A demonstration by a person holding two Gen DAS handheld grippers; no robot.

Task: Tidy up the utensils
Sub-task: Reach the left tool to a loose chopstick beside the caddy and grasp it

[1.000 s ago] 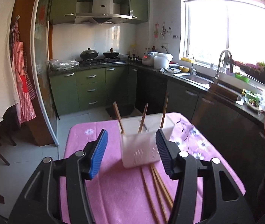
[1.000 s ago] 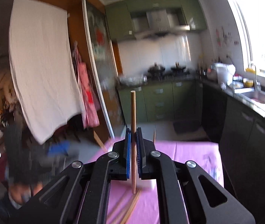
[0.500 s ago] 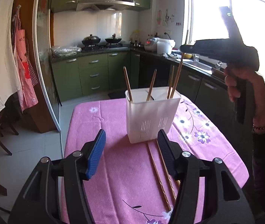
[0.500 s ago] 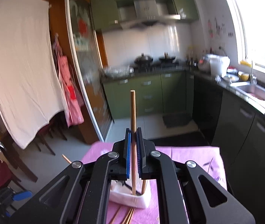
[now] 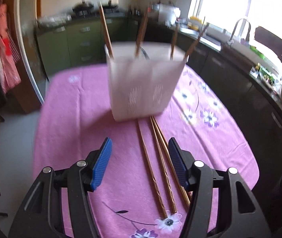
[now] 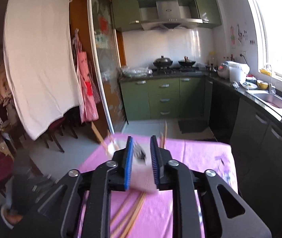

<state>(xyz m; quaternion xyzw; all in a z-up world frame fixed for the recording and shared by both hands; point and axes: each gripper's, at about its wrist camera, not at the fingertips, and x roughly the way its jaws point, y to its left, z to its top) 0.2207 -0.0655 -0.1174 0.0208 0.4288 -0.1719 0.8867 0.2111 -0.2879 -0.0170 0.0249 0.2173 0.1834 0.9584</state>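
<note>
A white slotted utensil holder [image 5: 143,83] stands on the pink flowered tablecloth [image 5: 77,109], with several wooden chopsticks [image 5: 105,31] upright in it. Three more chopsticks [image 5: 156,164] lie on the cloth in front of it. My left gripper [image 5: 139,144] is open and hangs just over them; they run between its blue pads without touching. My right gripper [image 6: 141,140] points over the holder [image 6: 141,176] with its jaws opening and nothing between them. In the right wrist view the lying chopsticks [image 6: 133,214] show blurred below the jaws.
A dark counter with a sink [image 6: 270,99] runs along the right side of the table. Green cabinets [image 6: 162,99] and a stove stand at the back. A white sheet [image 6: 39,59] and chairs [image 6: 57,130] are to the left of the table edge.
The right gripper has let go of the upright chopstick it held, and its jaws have parted above the holder. The left gripper has dropped and tilted down over the lying chopsticks.
</note>
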